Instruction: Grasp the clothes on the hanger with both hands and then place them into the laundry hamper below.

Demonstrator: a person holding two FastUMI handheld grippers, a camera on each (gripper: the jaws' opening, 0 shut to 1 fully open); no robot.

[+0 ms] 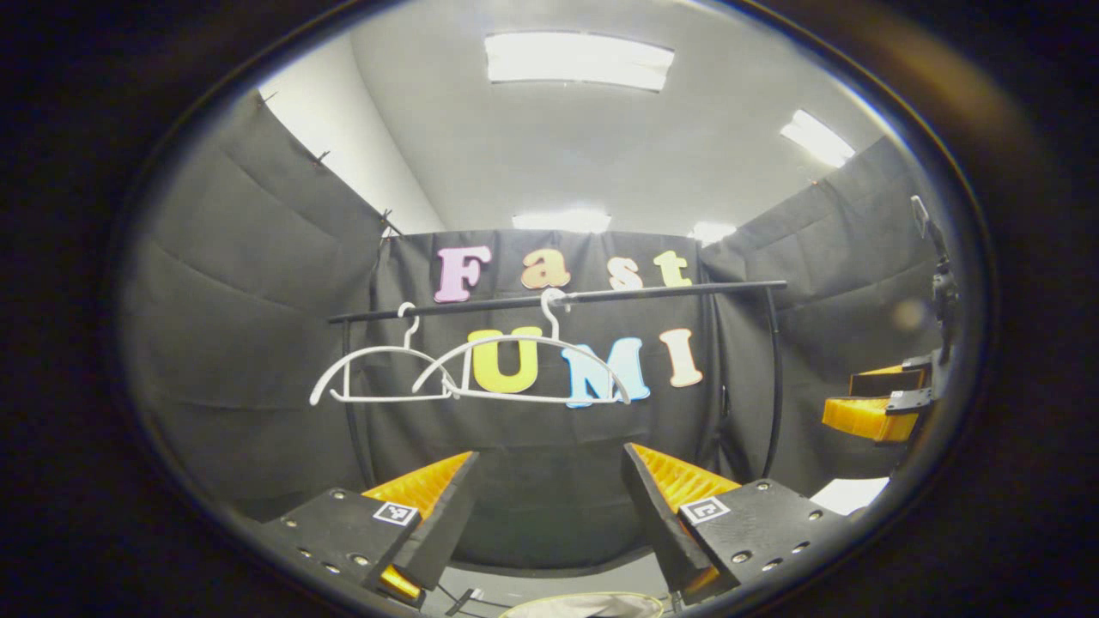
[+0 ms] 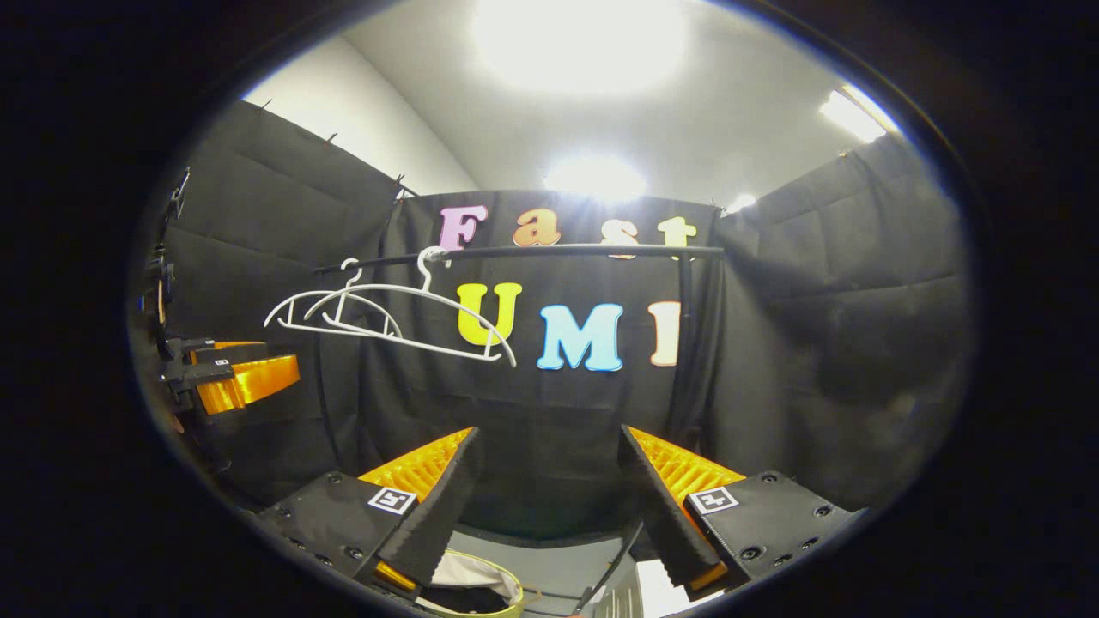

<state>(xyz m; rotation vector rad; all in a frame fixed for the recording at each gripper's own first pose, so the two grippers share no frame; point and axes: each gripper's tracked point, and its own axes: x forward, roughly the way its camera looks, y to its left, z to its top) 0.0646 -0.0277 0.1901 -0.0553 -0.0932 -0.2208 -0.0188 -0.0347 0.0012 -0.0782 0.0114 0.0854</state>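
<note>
Hangers [image 1: 481, 365] on the far rail [image 1: 558, 299] look bare to me, and pale cloth lies in the hamper [image 2: 481, 592] below. My left gripper [image 1: 549, 506] and right gripper [image 2: 549, 506] gape wide, empty. Risk: swinging up could snag a hanger hook.

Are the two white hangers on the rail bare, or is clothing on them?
Bare. Both hangers hang from the black rail as empty white outlines, with the booth wall showing straight through them.
</note>
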